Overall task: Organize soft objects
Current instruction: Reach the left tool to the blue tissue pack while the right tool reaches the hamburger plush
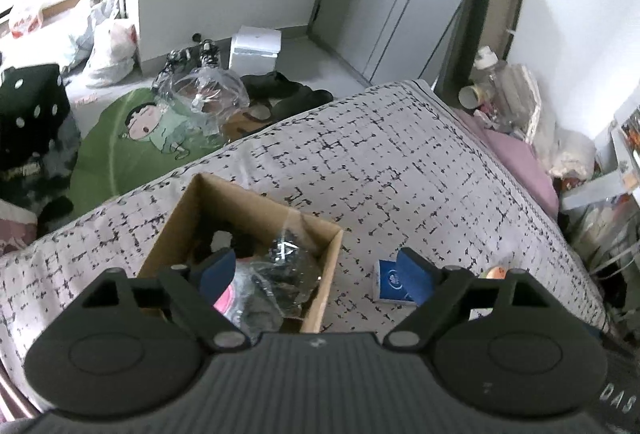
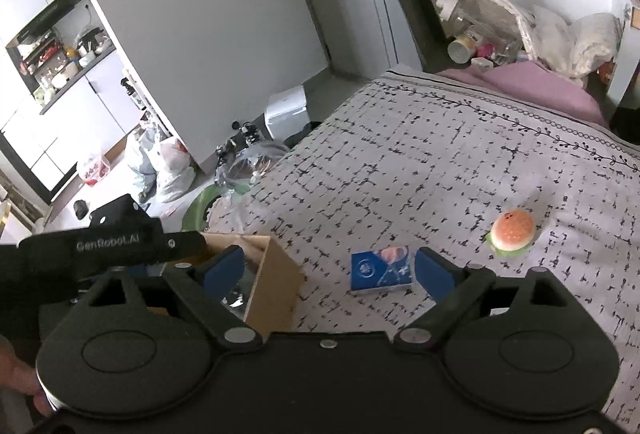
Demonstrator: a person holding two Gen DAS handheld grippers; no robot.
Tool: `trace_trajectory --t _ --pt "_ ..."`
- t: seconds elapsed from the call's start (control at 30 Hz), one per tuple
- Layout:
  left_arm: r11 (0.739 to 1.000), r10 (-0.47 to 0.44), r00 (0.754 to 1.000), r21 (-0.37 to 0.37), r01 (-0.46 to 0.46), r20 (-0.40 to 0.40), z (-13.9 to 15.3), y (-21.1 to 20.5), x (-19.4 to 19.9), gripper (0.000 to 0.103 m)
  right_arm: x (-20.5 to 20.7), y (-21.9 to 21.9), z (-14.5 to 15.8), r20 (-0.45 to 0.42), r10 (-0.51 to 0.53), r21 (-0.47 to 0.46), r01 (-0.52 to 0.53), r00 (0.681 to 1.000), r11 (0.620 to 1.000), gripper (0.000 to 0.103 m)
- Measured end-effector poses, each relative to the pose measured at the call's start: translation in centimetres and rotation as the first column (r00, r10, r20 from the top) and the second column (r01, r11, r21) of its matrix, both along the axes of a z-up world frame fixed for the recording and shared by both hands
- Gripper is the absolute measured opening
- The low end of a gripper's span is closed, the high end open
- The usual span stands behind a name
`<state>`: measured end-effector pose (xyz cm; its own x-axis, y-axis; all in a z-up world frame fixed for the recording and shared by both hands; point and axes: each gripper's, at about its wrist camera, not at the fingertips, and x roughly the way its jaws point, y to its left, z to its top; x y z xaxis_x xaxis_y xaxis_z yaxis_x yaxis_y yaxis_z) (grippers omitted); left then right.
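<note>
An open cardboard box (image 1: pixel 328 274) stands on the patterned bed cover and holds a clear crinkled bag (image 1: pixel 288 274), something pink and dark soft things. My left gripper (image 1: pixel 316 270) is open and empty above the box's right side. A blue tissue pack (image 2: pixel 380 269) lies on the bed right of the box (image 2: pixel 276 286); it also shows in the left wrist view (image 1: pixel 390 284). A soft burger toy (image 2: pixel 513 232) lies further right. My right gripper (image 2: pixel 330 270) is open and empty, above the gap between box and pack. The left gripper's body (image 2: pixel 112 244) shows at left.
The bed cover (image 2: pixel 420 153) stretches far ahead, with a purple sheet (image 2: pixel 540 85) and bottles, cups and bags at its far end. On the floor to the left lie a green cartoon cushion (image 1: pixel 132 141), plastic bags, shoes and a white box (image 1: pixel 256 49).
</note>
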<state>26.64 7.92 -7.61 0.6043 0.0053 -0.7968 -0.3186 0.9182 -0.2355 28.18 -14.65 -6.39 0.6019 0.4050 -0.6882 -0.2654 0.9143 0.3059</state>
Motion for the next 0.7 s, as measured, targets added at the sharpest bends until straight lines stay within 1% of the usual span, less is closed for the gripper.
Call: trace_trajectory --t 0.13,0.2,0.33,0.4,0.7 --pt "1.0 -0.018 1.0 0.02 0.018 -0.003 -0.2 -1.5 0.7 0.087 0.9 -1.2 -0.3 0.005 -0.004 -0.01 0.004 1.0 1.0 0.092" --pt "0.999 -0.025 1.0 0.026 0.025 -0.005 -0.4 -2.2 1.0 0.087 1.7 -1.9 -0.6 0.01 -0.004 0.0 0.004 1.0 1.0 0.092" --pt "0.997 -0.051 0.999 0.053 0.051 -0.006 -0.7 -3.8 1.8 0.087 3.3 -3.3 -1.8 -0.024 -0.029 0.023 0.03 0.999 0.999 0.092" --pt "0.996 -0.066 0.998 0.06 0.066 -0.007 -0.8 -4.5 2.3 0.087 3.9 -3.7 -2.2 -0.034 -0.035 0.017 0.035 0.999 0.999 0.092" --pt "0.993 -0.094 0.995 0.067 0.096 -0.039 -1.8 -6.7 4.8 0.087 5.6 -4.8 -2.8 -0.026 -0.061 0.013 0.061 0.998 0.998 0.095"
